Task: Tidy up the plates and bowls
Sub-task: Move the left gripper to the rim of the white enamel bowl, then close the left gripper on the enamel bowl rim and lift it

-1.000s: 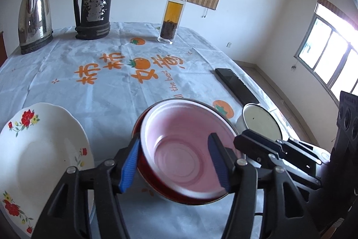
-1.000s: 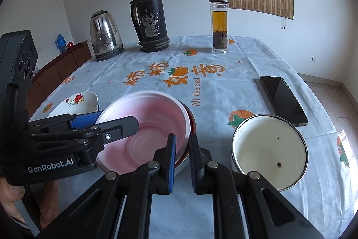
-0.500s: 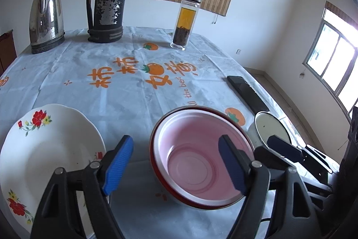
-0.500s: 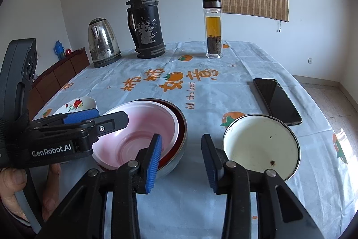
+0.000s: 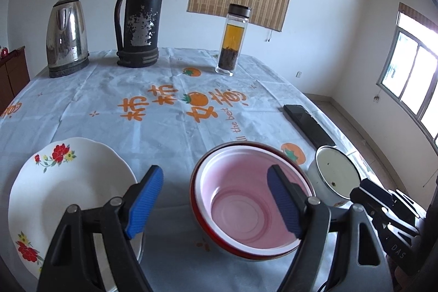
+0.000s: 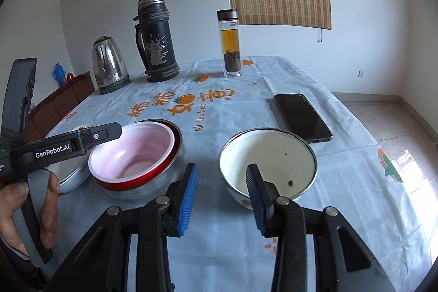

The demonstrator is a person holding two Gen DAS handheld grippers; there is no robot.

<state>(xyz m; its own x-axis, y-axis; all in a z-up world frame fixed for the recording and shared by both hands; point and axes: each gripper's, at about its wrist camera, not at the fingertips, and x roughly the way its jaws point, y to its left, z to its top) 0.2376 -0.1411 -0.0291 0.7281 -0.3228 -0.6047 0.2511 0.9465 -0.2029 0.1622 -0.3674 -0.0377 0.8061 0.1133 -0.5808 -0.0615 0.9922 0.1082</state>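
Note:
A pink bowl (image 5: 246,210) (image 6: 131,152) sits nested in a red-rimmed metal bowl (image 5: 197,212) (image 6: 164,177). My left gripper (image 5: 213,196) is open. Its left pad stands clear of the bowls and its right pad hangs over the pink inside without touching. A white plate with red flowers (image 5: 63,188) lies to the left. Right of the stack stands a white enamel bowl (image 6: 268,158) (image 5: 334,174). My right gripper (image 6: 221,196) is open just before its near rim, holding nothing. The left gripper's finger (image 6: 104,133) reaches over the pink bowl, a hand (image 6: 16,199) on its handle.
At the back of the table stand a steel kettle (image 5: 67,37), a worn black thermos (image 5: 141,15) and a glass tea bottle (image 5: 232,43). A black phone (image 6: 301,116) lies by the right table edge. The printed tablecloth (image 6: 224,251) covers the table; a wooden cabinet (image 6: 65,97) stands far left.
My left jaws have widened off the pink bowl's wall and drawn back a little. My right jaws went from shut to open and moved right, from the stacked bowls to the white bowl.

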